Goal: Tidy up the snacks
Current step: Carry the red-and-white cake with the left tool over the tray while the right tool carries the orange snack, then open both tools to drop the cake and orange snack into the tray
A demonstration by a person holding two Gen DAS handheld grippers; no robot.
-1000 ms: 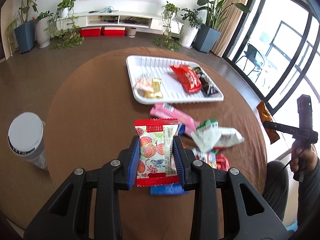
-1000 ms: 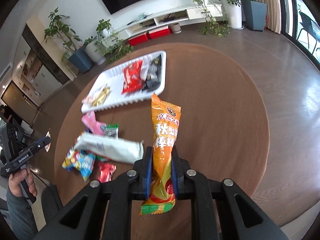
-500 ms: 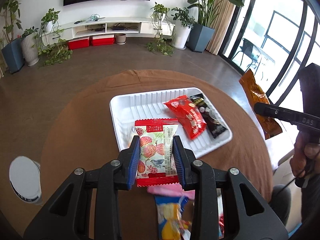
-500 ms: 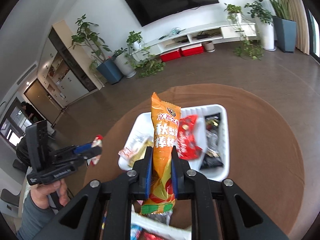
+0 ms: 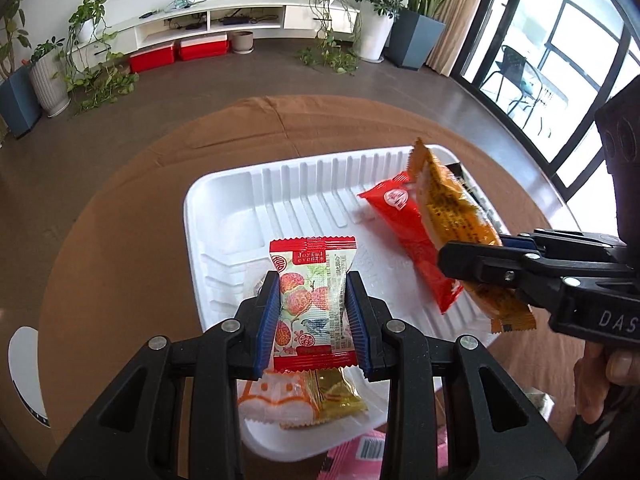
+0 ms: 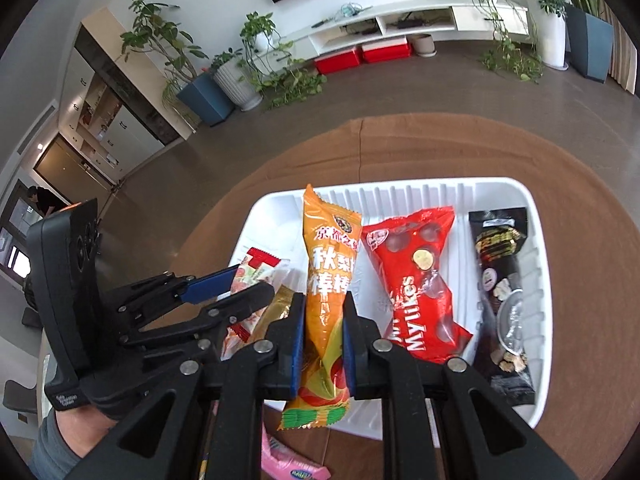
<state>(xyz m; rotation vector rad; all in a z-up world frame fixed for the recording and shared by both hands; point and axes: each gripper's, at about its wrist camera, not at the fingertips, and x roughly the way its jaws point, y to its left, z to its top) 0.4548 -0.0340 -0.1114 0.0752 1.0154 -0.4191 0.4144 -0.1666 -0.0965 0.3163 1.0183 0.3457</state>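
Note:
My left gripper (image 5: 313, 286) is shut on a red-and-white fruit-print snack packet (image 5: 314, 300), held above the left part of the white ribbed tray (image 5: 240, 196). My right gripper (image 6: 323, 300) is shut on a long orange snack bag (image 6: 326, 280), held above the tray's middle. The right gripper also shows in the left wrist view (image 5: 472, 258), and the left gripper in the right wrist view (image 6: 240, 284). In the tray lie a red Myllikes bag (image 6: 416, 280), a black packet (image 6: 500, 280) and, under my left gripper, an orange-white packet (image 5: 276, 400) and a gold one (image 5: 336, 392).
The tray sits on a round brown table (image 5: 132, 200). A pink packet (image 6: 292, 464) lies on the table by the tray's near edge. A white-lidded container (image 5: 24, 364) stands at the table's left edge. Potted plants and a TV shelf stand on the floor beyond.
Both grippers have carried their packets forward from the loose snack pile to above the tray. The two grippers have come close together.

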